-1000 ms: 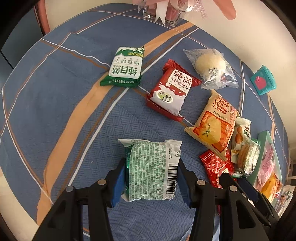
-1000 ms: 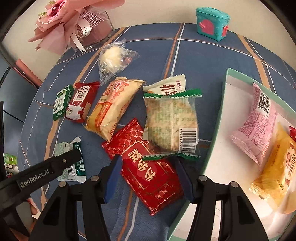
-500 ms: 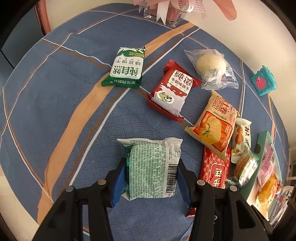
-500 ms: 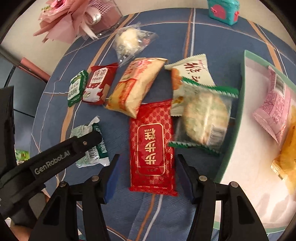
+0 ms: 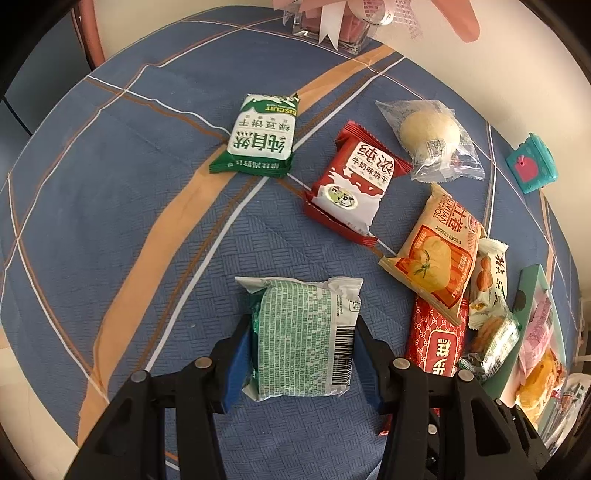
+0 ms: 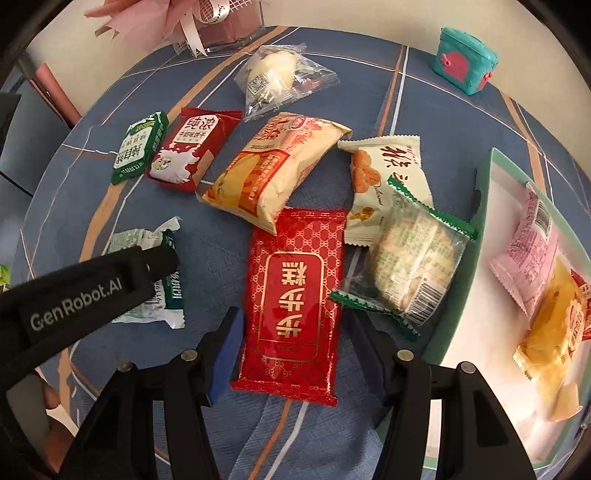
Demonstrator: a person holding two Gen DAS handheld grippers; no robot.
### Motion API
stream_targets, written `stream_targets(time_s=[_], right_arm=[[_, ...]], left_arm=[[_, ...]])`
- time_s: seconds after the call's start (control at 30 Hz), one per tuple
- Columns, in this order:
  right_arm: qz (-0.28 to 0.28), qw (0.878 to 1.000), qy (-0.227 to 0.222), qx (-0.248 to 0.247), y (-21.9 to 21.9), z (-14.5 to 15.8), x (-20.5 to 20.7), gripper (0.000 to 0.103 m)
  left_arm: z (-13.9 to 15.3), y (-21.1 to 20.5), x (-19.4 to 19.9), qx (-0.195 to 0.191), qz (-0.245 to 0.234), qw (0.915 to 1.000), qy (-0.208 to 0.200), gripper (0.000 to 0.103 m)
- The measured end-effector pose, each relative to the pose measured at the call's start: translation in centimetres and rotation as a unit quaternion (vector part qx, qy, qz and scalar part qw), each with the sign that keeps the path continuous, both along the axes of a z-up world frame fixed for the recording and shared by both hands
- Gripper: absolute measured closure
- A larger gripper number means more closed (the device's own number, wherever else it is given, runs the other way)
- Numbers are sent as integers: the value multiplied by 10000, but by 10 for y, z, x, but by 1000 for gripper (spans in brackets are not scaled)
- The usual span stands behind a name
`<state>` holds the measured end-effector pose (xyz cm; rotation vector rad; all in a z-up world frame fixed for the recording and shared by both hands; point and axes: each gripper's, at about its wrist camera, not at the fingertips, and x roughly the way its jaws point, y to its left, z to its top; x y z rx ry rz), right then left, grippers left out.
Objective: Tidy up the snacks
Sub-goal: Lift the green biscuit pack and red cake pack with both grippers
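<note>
My left gripper (image 5: pixel 301 354) straddles a green-and-white snack pack (image 5: pixel 301 339) lying on the blue tablecloth; the blue pads touch its sides. The pack also shows in the right wrist view (image 6: pixel 147 273), partly behind the left gripper's arm. My right gripper (image 6: pixel 293 354) is open with a red-and-gold packet (image 6: pixel 293 291) lying flat between its fingers, not pinched. A clear green-edged cracker pack (image 6: pixel 410 258) leans on the rim of the green tray (image 6: pixel 461 280), which holds pink (image 6: pixel 528 254) and orange (image 6: pixel 554 328) packs.
Loose on the cloth: a green biscuit pack (image 5: pixel 258 138), a red milk-biscuit pack (image 5: pixel 356 181), a clear bun bag (image 5: pixel 430 138), an orange chip bag (image 5: pixel 436 254) and a white nut pack (image 6: pixel 388 177). A teal toy box (image 6: pixel 467 59) and a flower vase (image 6: pixel 221 22) stand at the far edge.
My right gripper pulled back and left. The red packet now lies straight between its fingers, and the cracker pack has shifted right onto the tray rim. The left gripper has stayed around its pack.
</note>
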<state>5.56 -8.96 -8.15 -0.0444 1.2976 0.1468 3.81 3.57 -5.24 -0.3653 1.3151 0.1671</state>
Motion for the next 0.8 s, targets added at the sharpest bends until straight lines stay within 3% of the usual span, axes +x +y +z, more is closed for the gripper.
stream_targets(time_s=[0.2, 0.63, 0.8], right_arm=[[-214, 9997, 56, 91, -14, -3, 3, 42], [154, 9994, -58, -291, 11, -8, -9, 42], [189, 9994, -82, -283, 5, -2, -13, 50]], left_arm=[[-1, -10, 2, 23, -80, 10000, 13, 49], [-7, -20, 4, 121, -161, 9998, 51, 49], [-7, -22, 5, 137, -193, 9997, 53, 49]])
